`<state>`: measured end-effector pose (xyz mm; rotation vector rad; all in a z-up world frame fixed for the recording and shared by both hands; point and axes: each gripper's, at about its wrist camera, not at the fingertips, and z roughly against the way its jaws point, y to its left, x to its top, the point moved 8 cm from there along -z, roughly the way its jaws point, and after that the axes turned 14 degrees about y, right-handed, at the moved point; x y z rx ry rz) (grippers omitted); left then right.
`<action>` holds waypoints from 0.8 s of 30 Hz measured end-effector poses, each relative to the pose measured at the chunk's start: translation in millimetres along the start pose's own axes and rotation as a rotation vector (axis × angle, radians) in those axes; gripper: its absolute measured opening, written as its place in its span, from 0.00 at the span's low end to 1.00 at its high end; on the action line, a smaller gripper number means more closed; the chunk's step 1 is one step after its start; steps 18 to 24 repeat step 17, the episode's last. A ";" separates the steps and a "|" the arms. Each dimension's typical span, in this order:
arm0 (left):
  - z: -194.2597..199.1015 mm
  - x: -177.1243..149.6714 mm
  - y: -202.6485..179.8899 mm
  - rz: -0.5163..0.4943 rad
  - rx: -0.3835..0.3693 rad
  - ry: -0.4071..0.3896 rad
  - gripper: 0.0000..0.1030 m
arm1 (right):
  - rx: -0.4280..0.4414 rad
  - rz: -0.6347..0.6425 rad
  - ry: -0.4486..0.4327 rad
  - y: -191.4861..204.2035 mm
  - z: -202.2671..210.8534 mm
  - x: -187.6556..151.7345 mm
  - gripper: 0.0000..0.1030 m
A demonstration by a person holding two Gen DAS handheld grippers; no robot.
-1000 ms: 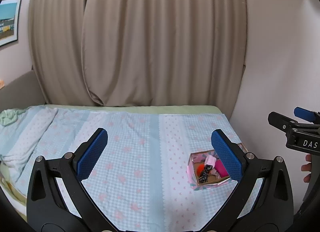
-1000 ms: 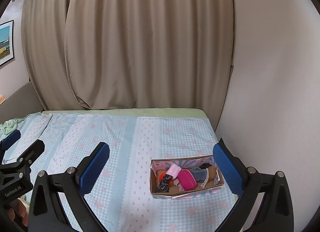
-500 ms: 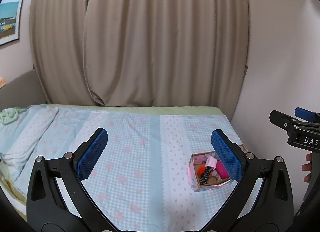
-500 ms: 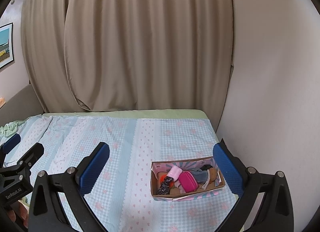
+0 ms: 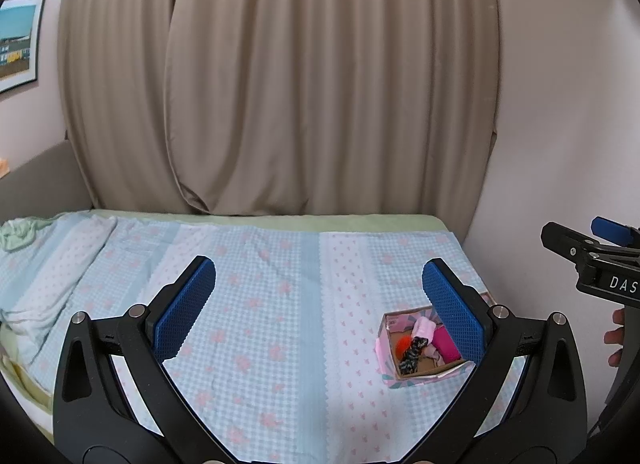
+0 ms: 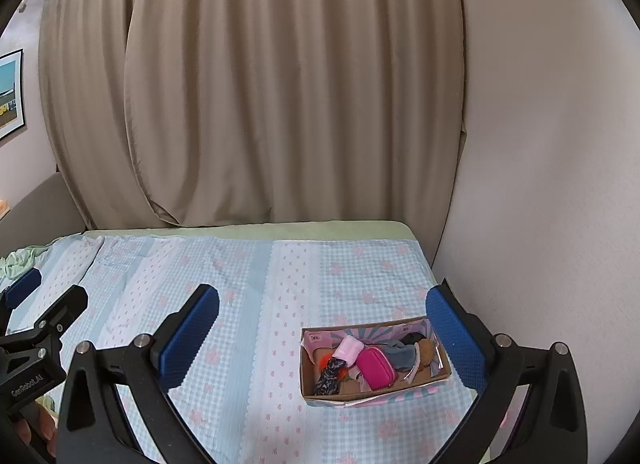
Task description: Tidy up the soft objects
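A small cardboard box [image 6: 344, 395] with pink patterned sides sits on the bed near the right wall; it also shows in the left wrist view [image 5: 385, 352]. It holds several soft items: a magenta pouch [image 6: 375, 368], a pale pink roll [image 6: 347, 349], a black patterned piece [image 6: 329, 371], something orange [image 5: 403, 342], and grey and brown items [image 6: 404, 356]. My left gripper [image 5: 316, 304] is open and empty, high above the bed. My right gripper [image 6: 322, 324] is open and empty, above and in front of the box.
The bed has a light blue checked sheet [image 5: 260, 304] with pink flowers. A rumpled blanket and green cloth [image 5: 18, 230] lie at the far left. Beige curtains [image 6: 280, 104] hang behind, and a white wall [image 6: 540, 184] borders the right side.
Both grippers have pulled slightly back and up; the box sits a little lower and smaller in both views. Nothing was grasped or released.
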<state>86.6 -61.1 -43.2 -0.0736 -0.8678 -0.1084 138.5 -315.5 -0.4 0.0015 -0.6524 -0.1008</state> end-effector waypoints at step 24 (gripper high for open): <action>-3.5 10.2 3.8 -0.016 0.018 -0.049 1.00 | 0.003 -0.002 0.006 4.1 -5.8 5.9 1.00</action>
